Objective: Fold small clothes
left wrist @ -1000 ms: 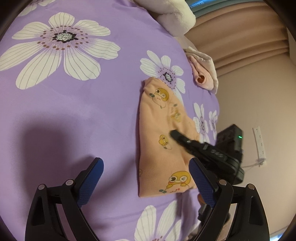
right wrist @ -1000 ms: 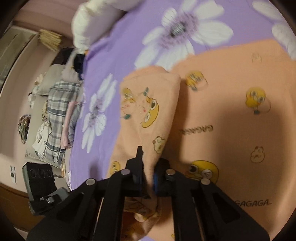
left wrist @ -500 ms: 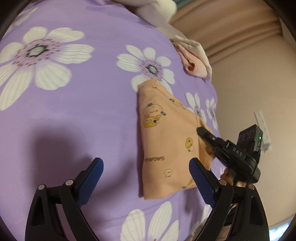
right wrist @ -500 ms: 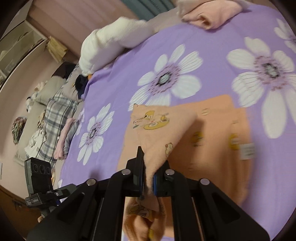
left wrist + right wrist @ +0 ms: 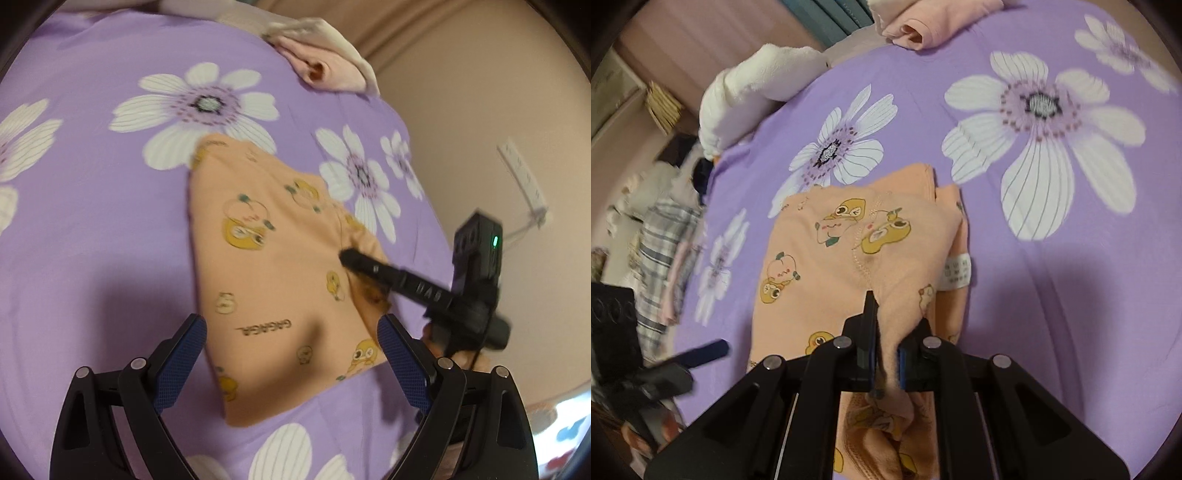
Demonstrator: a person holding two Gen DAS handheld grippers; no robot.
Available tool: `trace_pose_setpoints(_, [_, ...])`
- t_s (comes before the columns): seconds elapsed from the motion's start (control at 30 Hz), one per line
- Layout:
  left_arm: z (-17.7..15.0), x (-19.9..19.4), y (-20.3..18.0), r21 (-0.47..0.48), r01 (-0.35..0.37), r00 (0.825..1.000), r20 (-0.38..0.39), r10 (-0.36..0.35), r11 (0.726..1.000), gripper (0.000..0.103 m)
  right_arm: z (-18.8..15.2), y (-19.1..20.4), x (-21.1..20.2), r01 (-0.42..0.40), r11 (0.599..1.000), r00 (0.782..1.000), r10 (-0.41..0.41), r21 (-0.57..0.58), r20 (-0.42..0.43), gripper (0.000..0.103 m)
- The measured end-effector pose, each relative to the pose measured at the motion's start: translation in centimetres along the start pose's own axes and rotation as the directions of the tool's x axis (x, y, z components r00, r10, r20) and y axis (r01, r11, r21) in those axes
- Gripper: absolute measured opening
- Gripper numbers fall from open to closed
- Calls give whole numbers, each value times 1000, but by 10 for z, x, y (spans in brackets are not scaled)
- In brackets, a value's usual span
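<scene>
Open bed all round my tongs

Bare purple bedsheet (image 5: 92, 236) lies left of the orange garment (image 5: 273, 280); pink clothes (image 5: 328, 70) and a white plush (image 5: 753, 92) crowd the far edge.

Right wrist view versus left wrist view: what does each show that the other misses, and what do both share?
Only the right wrist view shows the right gripper shut on a fold of the orange garment, the garment's white care label, a white plush pillow and a plaid pile beyond the bed.

Only the left wrist view shows the left gripper open above the garment's near edge, plus a wall socket strip.

Both show the purple flowered bedsheet and the folded pink cloth.
</scene>
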State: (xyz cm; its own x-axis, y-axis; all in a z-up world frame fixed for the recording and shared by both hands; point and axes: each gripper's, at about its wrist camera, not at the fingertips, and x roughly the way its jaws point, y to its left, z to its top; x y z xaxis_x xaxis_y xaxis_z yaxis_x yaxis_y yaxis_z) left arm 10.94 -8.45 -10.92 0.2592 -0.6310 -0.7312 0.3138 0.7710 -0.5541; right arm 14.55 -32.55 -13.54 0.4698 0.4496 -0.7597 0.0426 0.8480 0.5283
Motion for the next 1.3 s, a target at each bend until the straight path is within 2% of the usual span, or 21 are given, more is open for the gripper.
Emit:
trace_pose_setpoints(0.1, [-5, 21, -4, 49, -45, 998, -52, 47, 998, 92, 4, -13, 0, -98, 993, 995, 98, 71, 11, 17])
trace_pose_setpoints(0.17, [-8, 30, -2, 67, -78, 994, -72, 83, 995, 92, 9, -21, -1, -147, 982, 989, 143, 115, 42, 25])
trace_pose_setpoints(0.27, [-13, 40, 2, 86, -126, 987, -91, 133, 988, 92, 20, -32, 8, -225, 957, 974, 218, 181, 56, 26])
trace_pose_setpoints(0.3, [-14, 41, 4, 83, -130, 985, -101, 138, 988, 92, 23, -33, 11, -229, 954, 973, 223, 193, 53, 26])
trace_pose_setpoints(0.33, [-16, 44, 8, 70, -122, 985, -116, 130, 990, 92, 26, -34, 15, -224, 955, 974, 220, 194, 47, 25])
trace_pose_setpoints(0.47, [-19, 43, 11, 64, -108, 986, -119, 115, 992, 92, 38, -23, 11, -194, 971, 980, 186, 137, 70, 10])
trace_pose_setpoints(0.6, [-16, 45, 8, 73, -112, 985, -122, 120, 991, 92, 49, -3, -9, -86, 996, 981, 86, -9, 176, 10])
trace_pose_setpoints(0.67, [-16, 44, 9, 67, -112, 986, -121, 119, 991, 92, 54, -3, -2, 52, 998, 987, -46, -34, 152, 10])
trace_pose_setpoints(0.73, [-15, 41, 10, 58, -109, 986, -118, 115, 992, 92, 56, -5, 8, 195, 978, 976, -186, -73, 110, 11])
trace_pose_setpoints(0.8, [-15, 39, 9, 53, -115, 986, -114, 121, 992, 92, 55, -7, 7, 270, 958, 959, -259, -96, 111, 13])
trace_pose_setpoints(0.87, [-16, 31, 11, 41, -122, 988, -93, 125, 992, 92, 55, -8, -5, 302, 948, 947, -287, -96, 145, 13])
trace_pose_setpoints(0.9, [-15, 27, 10, 39, -122, 989, -80, 124, 992, 92, 56, -9, -12, 301, 949, 945, -284, -91, 162, 13])
trace_pose_setpoints(1.0, [-13, 9, 7, 41, -118, 993, -19, 119, 992, 92, 43, 0, -44, 222, 968, 960, -196, -120, 201, 14])
trace_pose_setpoints(1.13, [-13, -8, -5, 73, -109, 993, 50, 105, 991, 91, 8, 24, -59, 157, 958, 978, -117, -239, 174, 13])
trace_pose_setpoints(1.3, [-16, 3, -27, 149, -115, 993, 45, 110, 982, 63, -32, 46, -58, 116, 941, 989, -79, -319, 125, 13])
